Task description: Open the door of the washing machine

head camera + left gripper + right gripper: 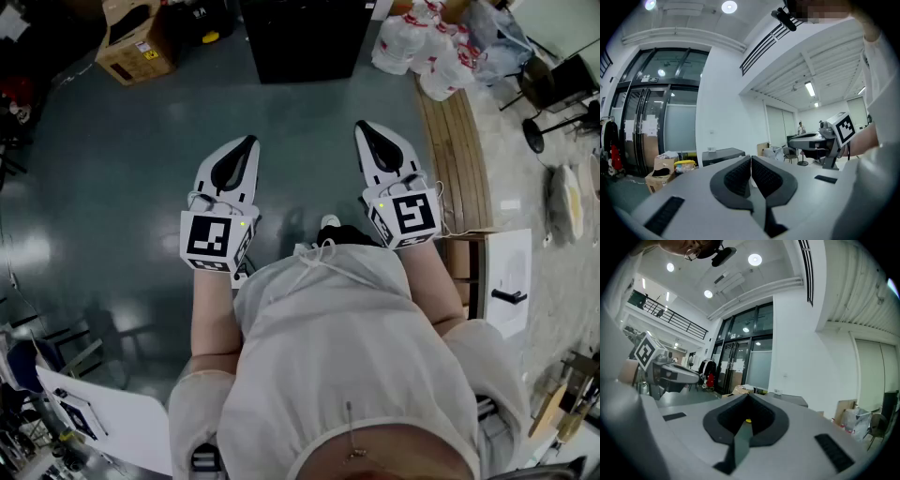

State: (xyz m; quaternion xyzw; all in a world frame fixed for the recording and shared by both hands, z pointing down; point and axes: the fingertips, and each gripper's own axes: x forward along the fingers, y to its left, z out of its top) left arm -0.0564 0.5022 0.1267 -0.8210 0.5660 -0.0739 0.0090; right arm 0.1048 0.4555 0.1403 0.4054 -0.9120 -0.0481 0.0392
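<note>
A cardboard box (136, 45) sits on the grey floor (103, 187) at upper left. White bags (427, 42) are heaped by a wooden bench (461, 159). Glass doors (661, 122) stand beyond.

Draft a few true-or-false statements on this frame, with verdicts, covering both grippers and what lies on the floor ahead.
1. The left gripper has its fingers together with nothing between them. True.
2. The right gripper clamps a door handle. False: it is shut on nothing, held in the air.
3. A cardboard box stands on the floor ahead, to the left. True.
4. The white bags lie beside the cardboard box. False: they lie far to the right, at the end of the wooden bench.
</note>
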